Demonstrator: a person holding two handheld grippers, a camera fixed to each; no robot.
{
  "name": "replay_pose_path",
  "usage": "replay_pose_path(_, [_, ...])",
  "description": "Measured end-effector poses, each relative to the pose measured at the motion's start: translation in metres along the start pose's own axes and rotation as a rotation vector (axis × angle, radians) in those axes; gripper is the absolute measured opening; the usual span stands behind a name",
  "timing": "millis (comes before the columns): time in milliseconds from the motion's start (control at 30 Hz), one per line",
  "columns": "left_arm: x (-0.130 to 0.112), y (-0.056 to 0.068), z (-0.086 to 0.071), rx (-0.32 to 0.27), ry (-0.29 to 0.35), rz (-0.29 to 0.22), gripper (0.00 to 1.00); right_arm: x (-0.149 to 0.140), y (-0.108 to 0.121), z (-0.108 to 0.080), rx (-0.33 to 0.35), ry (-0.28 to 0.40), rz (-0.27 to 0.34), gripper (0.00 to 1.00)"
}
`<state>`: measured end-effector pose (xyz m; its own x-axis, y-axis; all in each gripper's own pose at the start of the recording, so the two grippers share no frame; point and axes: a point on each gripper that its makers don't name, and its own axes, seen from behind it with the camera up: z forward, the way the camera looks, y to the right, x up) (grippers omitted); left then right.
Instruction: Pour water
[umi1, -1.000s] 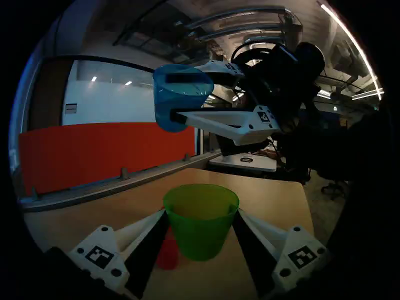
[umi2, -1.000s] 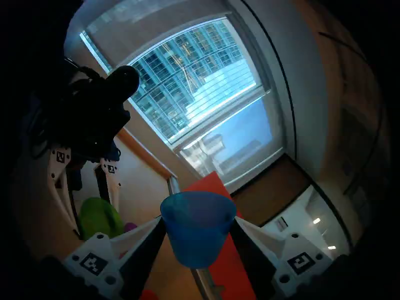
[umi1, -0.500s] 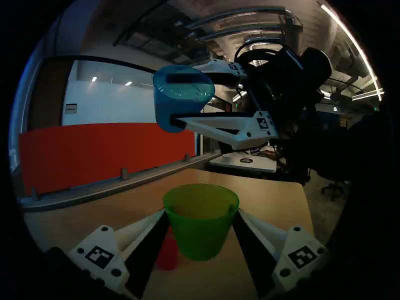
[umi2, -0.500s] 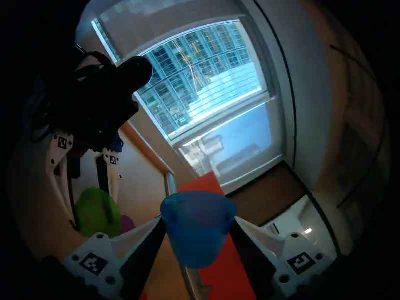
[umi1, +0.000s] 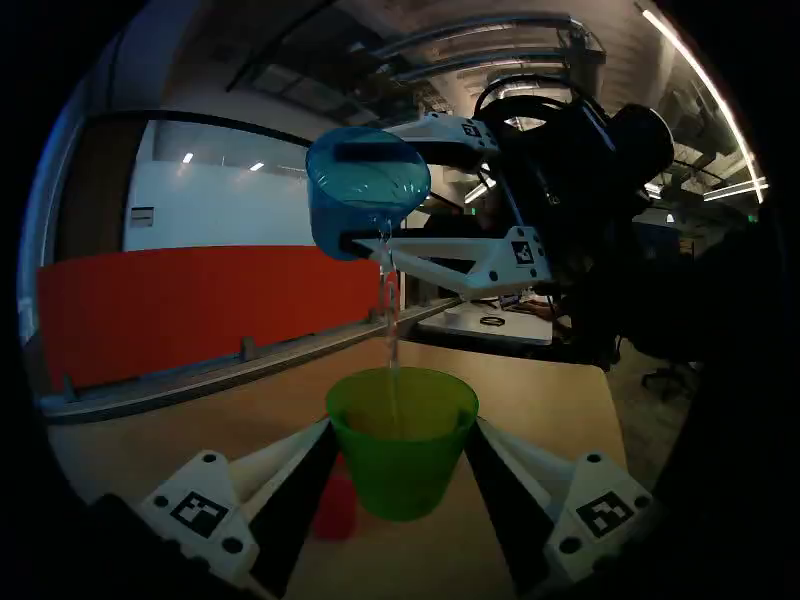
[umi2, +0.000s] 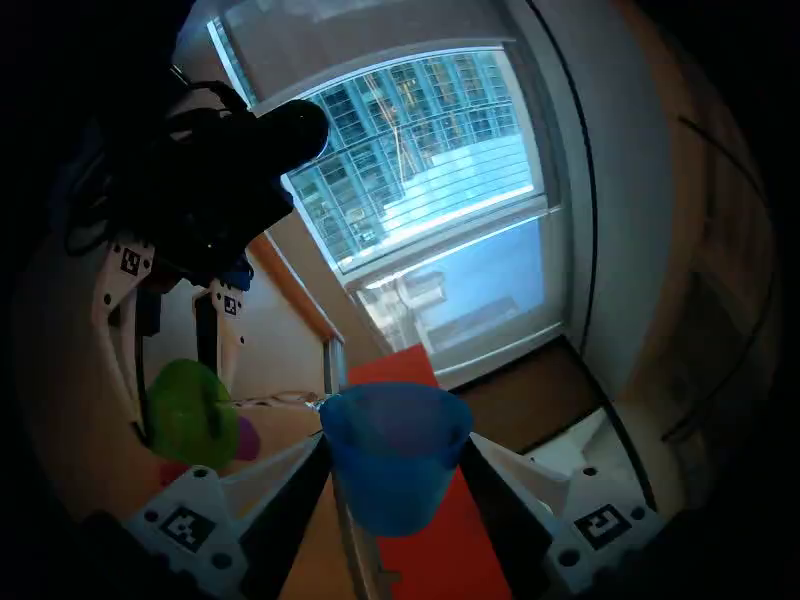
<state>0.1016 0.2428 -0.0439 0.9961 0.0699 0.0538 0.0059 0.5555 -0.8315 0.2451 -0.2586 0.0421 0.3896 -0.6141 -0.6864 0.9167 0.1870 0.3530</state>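
Note:
In the left gripper view my left gripper (umi1: 403, 470) is shut on a green cup (umi1: 402, 440), held upright just above the wooden table (umi1: 540, 385). Above it the right gripper (umi1: 345, 215) holds a blue cup (umi1: 360, 190), tipped over. A thin stream of water (umi1: 388, 310) falls from the blue cup's rim into the green cup. In the right gripper view my right gripper (umi2: 396, 480) is shut on the blue cup (umi2: 395, 455). To the left there, the green cup (umi2: 188, 412) sits between the left gripper's fingers (umi2: 125, 330).
A small red object (umi1: 335, 505) stands on the table just behind the green cup on the left. An orange-red partition (umi1: 200, 300) runs along the table's far edge. Another desk (umi1: 490, 325) lies beyond. A large window (umi2: 440, 200) spans the right gripper view.
The blue cup has tilted further, and water now runs from it into the green cup. The left gripper and green cup have stayed in place.

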Motion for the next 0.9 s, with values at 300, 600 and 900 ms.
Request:
replay_pose_path(300, [0.001,0.0007,0.0003,0.0,0.0,0.001,0.84,-0.0003,0.0045,0.0008,-0.011,-0.005,-0.038,0.88])
replay_pose_path(600, [0.001,0.0022,-0.0004,0.0,0.001,0.004,0.84,0.0007,0.0065,0.0008,-0.021,-0.008,-0.065,0.88])
replay_pose_path(900, [0.0031,0.0035,-0.0013,0.0,0.002,0.007,0.84,0.0024,0.0098,0.0011,-0.029,-0.01,-0.098,0.88])
